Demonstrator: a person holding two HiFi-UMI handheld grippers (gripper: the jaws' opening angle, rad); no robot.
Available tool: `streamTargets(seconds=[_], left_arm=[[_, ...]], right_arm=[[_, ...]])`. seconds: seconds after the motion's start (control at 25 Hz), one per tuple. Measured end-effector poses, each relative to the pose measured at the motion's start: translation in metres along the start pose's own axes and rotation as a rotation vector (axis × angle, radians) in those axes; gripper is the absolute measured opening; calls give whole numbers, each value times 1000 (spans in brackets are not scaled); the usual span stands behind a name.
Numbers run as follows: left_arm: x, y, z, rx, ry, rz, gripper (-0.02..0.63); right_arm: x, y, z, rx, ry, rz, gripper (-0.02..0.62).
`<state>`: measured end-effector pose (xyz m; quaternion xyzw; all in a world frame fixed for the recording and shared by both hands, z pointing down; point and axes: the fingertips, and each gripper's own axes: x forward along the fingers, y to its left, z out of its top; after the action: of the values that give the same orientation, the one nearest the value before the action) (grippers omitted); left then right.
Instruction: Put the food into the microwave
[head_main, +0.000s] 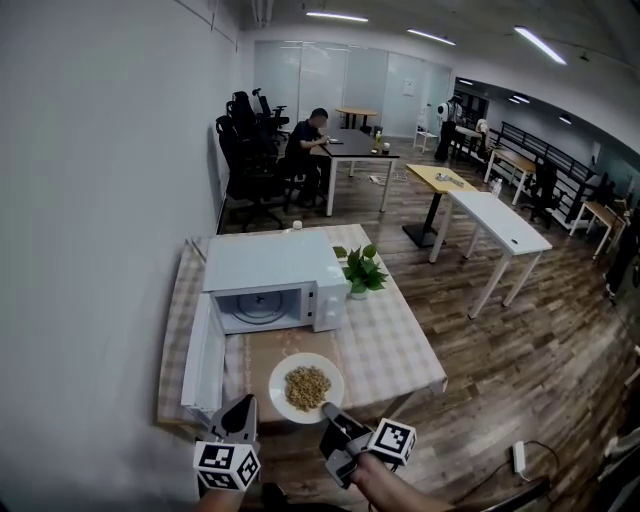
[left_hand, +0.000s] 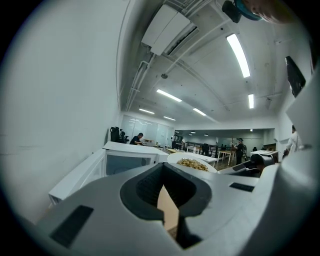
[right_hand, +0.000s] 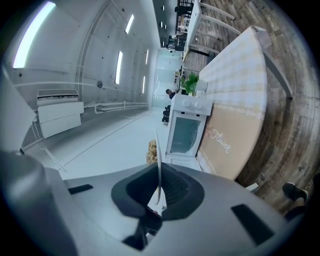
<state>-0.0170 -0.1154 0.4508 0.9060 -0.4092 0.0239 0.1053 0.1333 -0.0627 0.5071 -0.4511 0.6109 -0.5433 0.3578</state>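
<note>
Right gripper on plate rim (mat: "Flower")

We can only make out 1 bit of writing here: the word "Flower" in white cursive on the tan rectangular placemat, seen in the right gripper view. That mat lies on the beige checked tablecloth, right in front of the white boxy microwave. Any print on the microwave's control panel is too small for us to read.
</note>
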Motion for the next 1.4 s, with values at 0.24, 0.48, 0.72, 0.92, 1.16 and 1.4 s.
streamTargets(seconds=[0.24,0.48,0.72,0.92,1.16,1.4], left_arm=[[27,27,8,-5,-10,-58,9],[45,56,13,-22,-23,-98,9],[60,74,12,-46,-18,-128,9],[74,82,9,-57,-1,-130,9],[100,95,3,-54,12,-115,8],[129,103,0,-31,6,-78,8]], right_arm=[[38,4,3,-7,-40,4,17],[67,-2,4,-12,-91,-19,17],[89,-6,8,-30,-109,-51,17],[105,-20,13,-21,-101,-75,17],[133,-36,26,3,-78,-64,17],[156,-64,47,19,-49,-89,17]])
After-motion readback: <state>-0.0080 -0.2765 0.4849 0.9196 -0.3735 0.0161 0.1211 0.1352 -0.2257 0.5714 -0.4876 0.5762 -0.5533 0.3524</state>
